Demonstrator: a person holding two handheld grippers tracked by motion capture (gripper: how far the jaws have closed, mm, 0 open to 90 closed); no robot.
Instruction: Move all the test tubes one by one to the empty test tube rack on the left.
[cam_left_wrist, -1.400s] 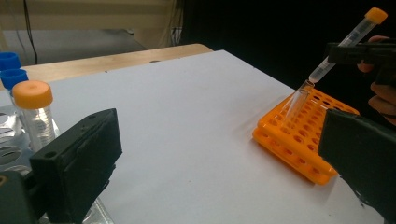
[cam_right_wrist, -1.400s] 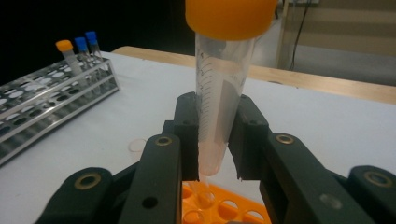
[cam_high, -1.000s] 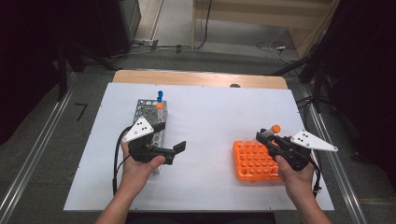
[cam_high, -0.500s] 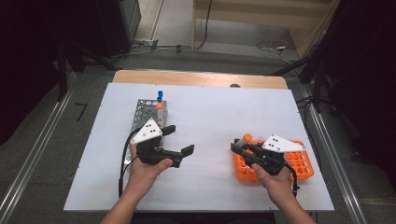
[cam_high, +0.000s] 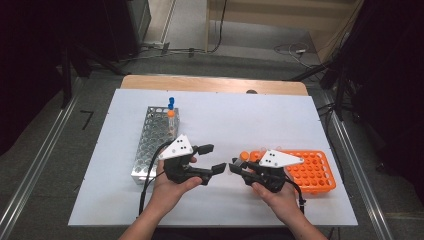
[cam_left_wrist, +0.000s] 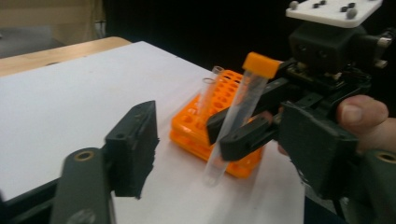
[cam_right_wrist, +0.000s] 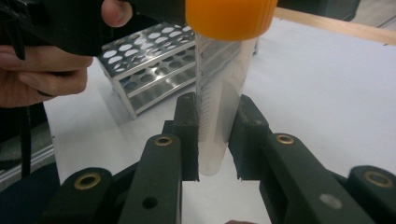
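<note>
A clear tube with an orange cap (cam_high: 243, 156) (cam_left_wrist: 235, 116) (cam_right_wrist: 219, 98) stands nearly upright in my right gripper (cam_high: 236, 168) (cam_right_wrist: 217, 140), whose pads are shut on its lower half. In the high view that gripper hovers over the white table, left of the orange rack (cam_high: 312, 172) (cam_left_wrist: 201, 135). My left gripper (cam_high: 214, 158) (cam_left_wrist: 224, 154) faces it from the left, a short way off. Its jaws have just been closing and stand partly apart. The tube is just ahead of them, and neither pad touches it.
A metal tube rack (cam_high: 150, 142) (cam_right_wrist: 149, 60) lies at the left of the white table top (cam_high: 250, 120) and holds a blue-capped tube (cam_high: 171, 101) and an orange-capped tube (cam_high: 171, 114) at its far end. One uncapped tube (cam_left_wrist: 208, 88) stands in the orange rack.
Both hands moved toward the table's middle. The right gripper carried the tube left, away from the orange rack. The left gripper came right from the metal rack and its jaws narrowed.
</note>
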